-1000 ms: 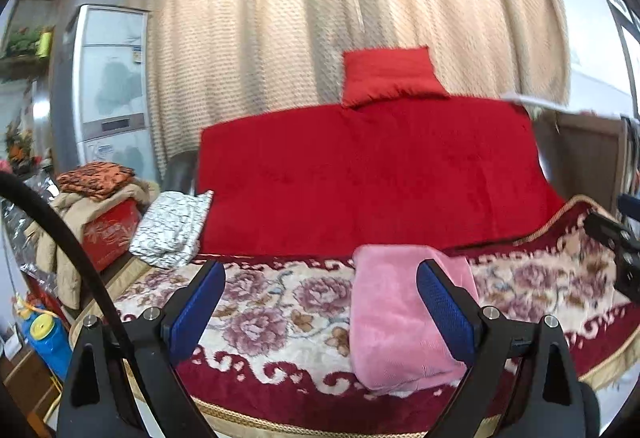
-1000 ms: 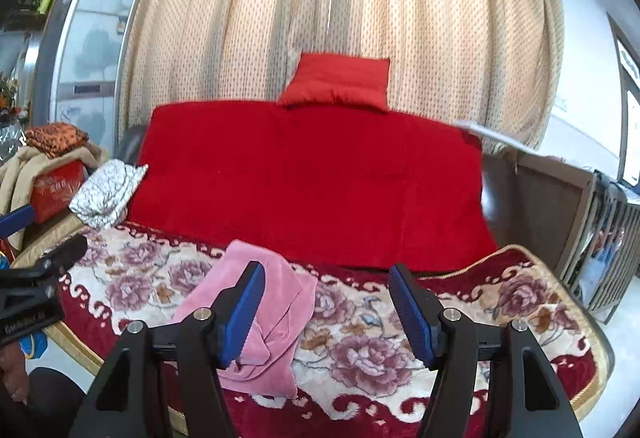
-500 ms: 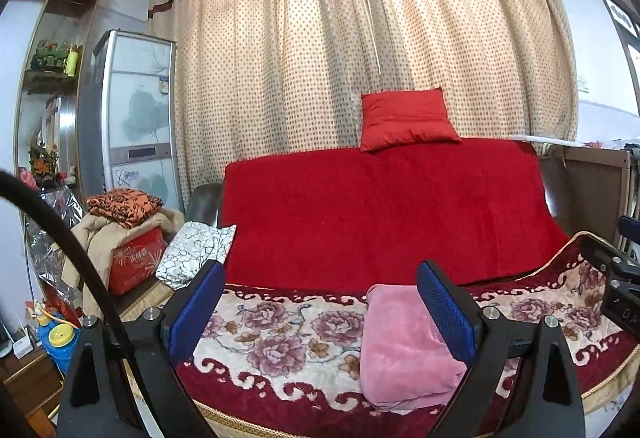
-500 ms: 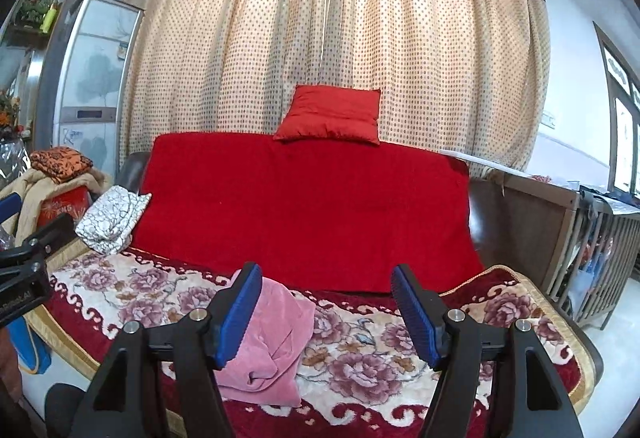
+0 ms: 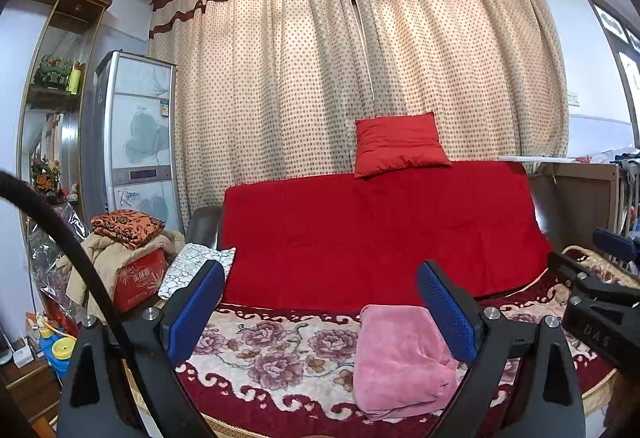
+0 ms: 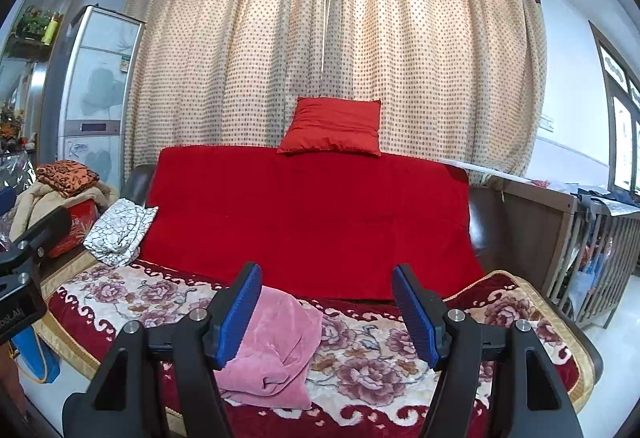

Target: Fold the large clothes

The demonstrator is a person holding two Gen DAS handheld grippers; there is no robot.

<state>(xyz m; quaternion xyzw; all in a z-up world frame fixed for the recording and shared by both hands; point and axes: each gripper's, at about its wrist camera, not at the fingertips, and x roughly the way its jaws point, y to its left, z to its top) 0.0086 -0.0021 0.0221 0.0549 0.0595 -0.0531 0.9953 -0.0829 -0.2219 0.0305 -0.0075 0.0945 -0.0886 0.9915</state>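
Dotted cream curtains (image 5: 360, 77) fill the back of the room, a red throw (image 5: 380, 234) drapes the sofa, and a floral blanket (image 5: 280, 354) covers the seat below both grippers. The left gripper (image 5: 320, 314) hangs wide open, nothing between its blue pads, and the right gripper (image 6: 326, 314) is spread just as wide and just as empty. The pink garment (image 5: 400, 358) lies on the floral blanket as a compact bundle, below and just inside the left gripper's right finger, and below the right gripper's left finger (image 6: 240, 314), which covers part of it. Neither gripper touches it. Looks to me like the folding is largely done on this piece, yet from the right wrist view its near edge looks rumpled, with a loose flap. The risks here: a one-sided pinch would drag the soft plush and spill the layers open; a grab through the whole thickness could also catch the blanket beneath and pull it up. The bundle sits close to the seat's front edge, so a nudge could slide it off. The white patterned cloth (image 6: 120, 234), far left of the right gripper, stays well apart.
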